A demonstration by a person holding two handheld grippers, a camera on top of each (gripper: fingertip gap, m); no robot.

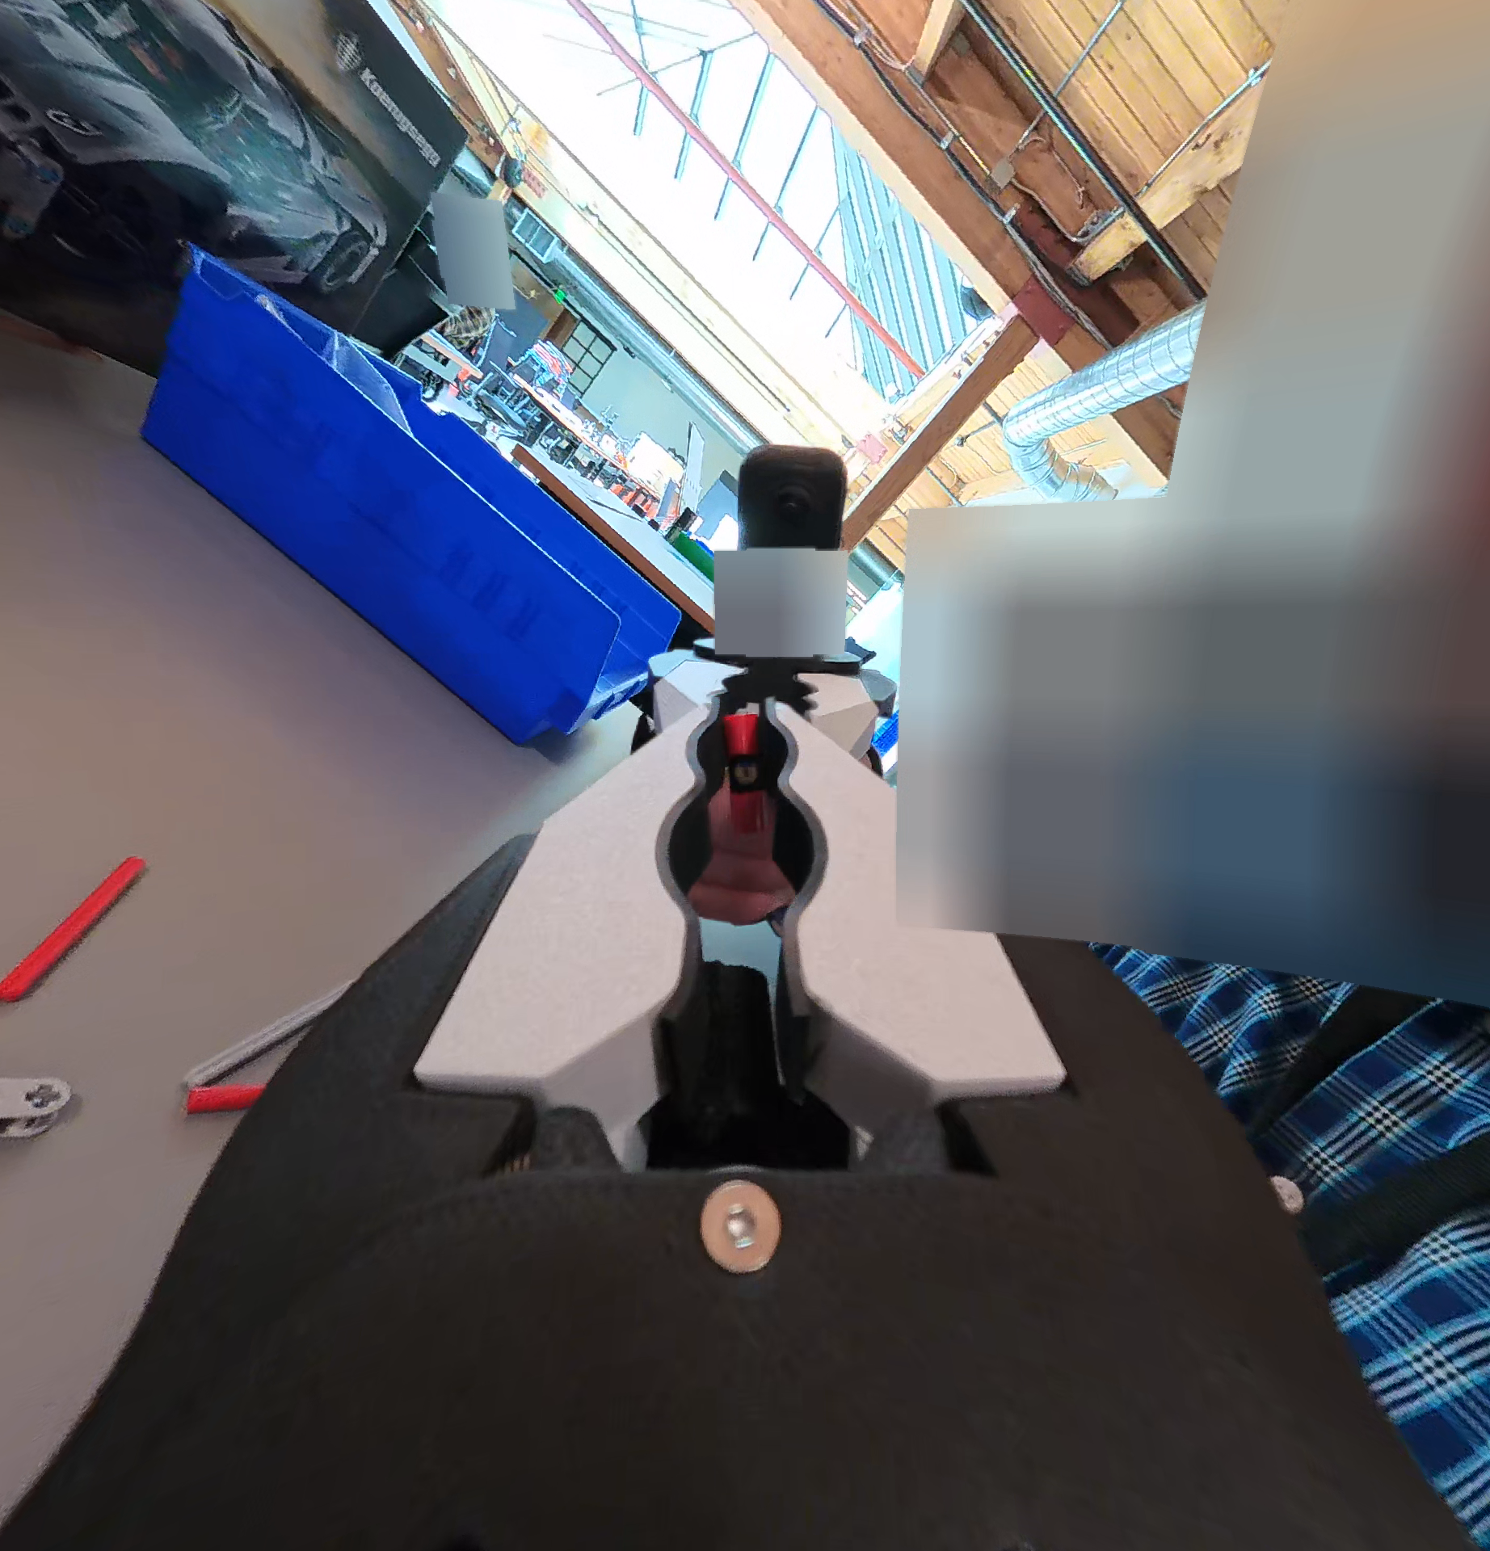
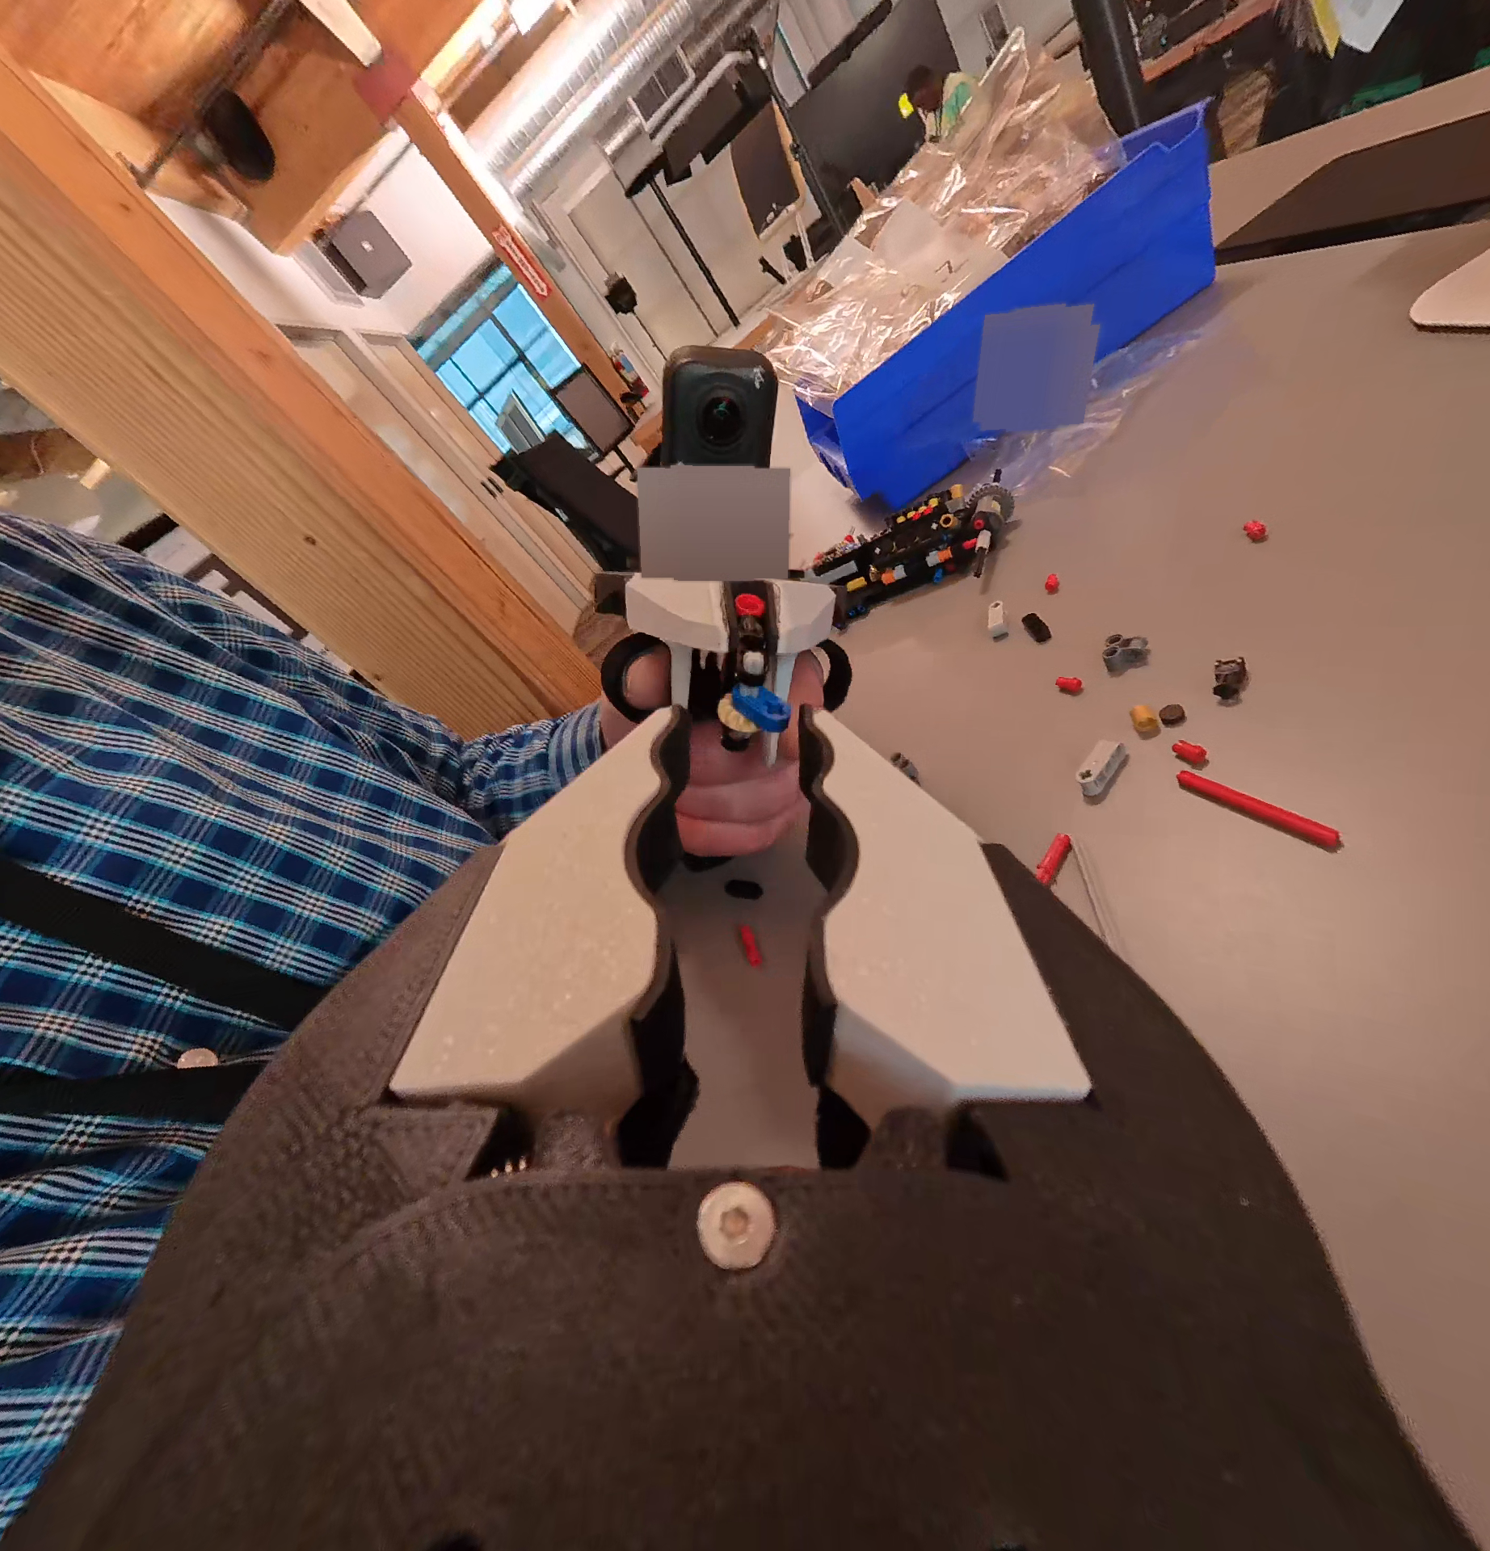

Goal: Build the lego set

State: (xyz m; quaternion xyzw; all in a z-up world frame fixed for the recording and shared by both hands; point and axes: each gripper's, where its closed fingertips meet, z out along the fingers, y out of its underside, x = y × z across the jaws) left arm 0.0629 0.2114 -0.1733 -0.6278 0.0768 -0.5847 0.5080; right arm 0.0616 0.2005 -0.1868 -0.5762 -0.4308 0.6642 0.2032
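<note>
- Grey table (image 2: 1228, 671) ran under everything. The blue bin (image 2: 1145, 218) sat at its far side, stuffed with clear plastic bags.
- Long black chassis build (image 2: 901, 545) lay just in front of the bin's near corner, on the table.
- You held both tools up off the table, well on the near side of the bin, tips facing each other.
- Left gripper (image 1: 754, 701): fingers pressed almost together, pinching a small lego sub-assembly (image 2: 758, 709), a stack with a red pin on top, black and white parts, a blue beam and a tan gear at the end.
- Right gripper (image 2: 746, 730): fingers spread with a clear gap. The blue end of the sub-assembly sat at the mouth of that gap, between the tips. Could not tell whether it touched either finger.
- Long red axle (image 2: 1258, 810) lay on the table, well nearer you than the bin.
- Small loose pieces, red, grey, black and yellow, were scattered between the bin and that axle. One red pin (image 2: 751, 947) lay below the right gripper's gap.
</note>
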